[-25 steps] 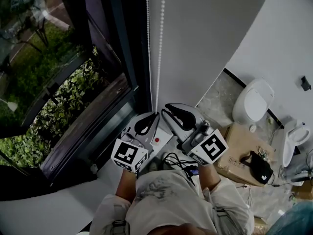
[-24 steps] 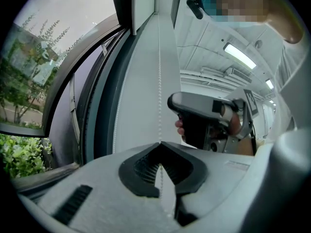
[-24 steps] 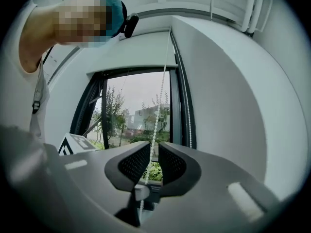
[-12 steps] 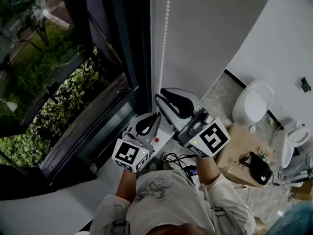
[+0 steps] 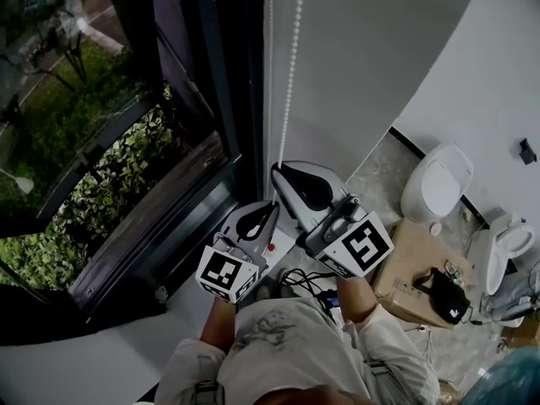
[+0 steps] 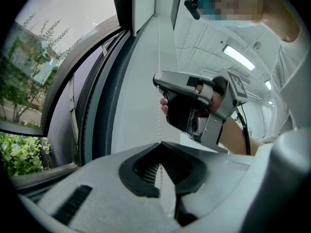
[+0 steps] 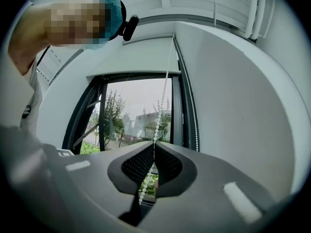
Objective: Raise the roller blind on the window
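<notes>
Two strands of the white bead chain (image 5: 291, 74) hang down beside the dark window frame (image 5: 215, 99). My right gripper (image 5: 280, 171) is shut on one strand, which runs up from its jaws (image 7: 164, 89) toward the top of the window; the second strand (image 7: 192, 106) hangs against the frame. Just below, my left gripper (image 5: 272, 208) is shut on the chain (image 6: 159, 123), and the right gripper (image 6: 192, 103) shows above it. A white surface (image 7: 133, 59) sits above the glass; whether it is blind fabric I cannot tell.
Hedges and a garden (image 5: 110, 167) lie outside the glass. To the right are a white wall (image 5: 380, 49), a toilet (image 5: 437, 180) and a cardboard box (image 5: 409, 256) with a black object (image 5: 443, 292) on it. Cables (image 5: 308, 278) trail near the person's trousers.
The right gripper has gone up a little along the chain. The left gripper has dropped slightly below it. Both stay shut on the chain.
</notes>
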Tool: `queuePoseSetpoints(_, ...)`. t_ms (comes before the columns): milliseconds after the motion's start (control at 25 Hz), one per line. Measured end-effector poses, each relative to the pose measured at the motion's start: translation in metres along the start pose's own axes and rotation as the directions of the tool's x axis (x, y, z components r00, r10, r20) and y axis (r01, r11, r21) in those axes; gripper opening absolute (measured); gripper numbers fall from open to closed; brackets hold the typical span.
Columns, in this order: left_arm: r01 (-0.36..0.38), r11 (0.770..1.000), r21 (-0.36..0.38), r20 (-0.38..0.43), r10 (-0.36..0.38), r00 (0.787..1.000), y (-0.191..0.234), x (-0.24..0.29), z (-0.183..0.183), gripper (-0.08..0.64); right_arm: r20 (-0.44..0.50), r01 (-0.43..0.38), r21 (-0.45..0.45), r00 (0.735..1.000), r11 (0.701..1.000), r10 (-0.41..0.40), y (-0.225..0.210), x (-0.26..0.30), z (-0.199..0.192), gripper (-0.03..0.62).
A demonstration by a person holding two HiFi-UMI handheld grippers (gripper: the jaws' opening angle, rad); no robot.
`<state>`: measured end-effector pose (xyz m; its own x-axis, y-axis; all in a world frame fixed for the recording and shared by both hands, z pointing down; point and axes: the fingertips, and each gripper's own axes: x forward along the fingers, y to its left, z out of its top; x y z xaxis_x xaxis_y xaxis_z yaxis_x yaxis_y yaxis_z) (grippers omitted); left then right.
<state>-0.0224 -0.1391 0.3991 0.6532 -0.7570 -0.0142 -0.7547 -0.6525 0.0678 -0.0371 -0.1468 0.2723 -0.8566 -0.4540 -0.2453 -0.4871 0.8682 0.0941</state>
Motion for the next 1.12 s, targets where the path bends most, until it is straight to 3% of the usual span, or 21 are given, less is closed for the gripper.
queuePoseSetpoints(600, -0.016, 0.999, -0.040, -0.074, 0.013, 0.997, 0.010, -0.003, -0.050, 0.011, -0.012, 0.023, 0.005, 1.000, 1.000, -0.023, 0.004, -0.002, -0.040, 0.011)
queuePoseSetpoints(760, -0.016, 0.999, -0.047, -0.093, 0.011, 0.996, 0.012, -0.005, -0.062, 0.011, -0.082, 0.032, 0.013, 0.996, 0.999, -0.031, 0.007, -0.008, -0.062, 0.010)
queuePoseSetpoints(1120, -0.013, 0.998, -0.064, -0.143, 0.004, 0.990, 0.013, -0.007, -0.093, 0.011, -0.134, 0.056, 0.025, 0.990, 0.998, -0.052, 0.010, -0.016, -0.091, 0.010)
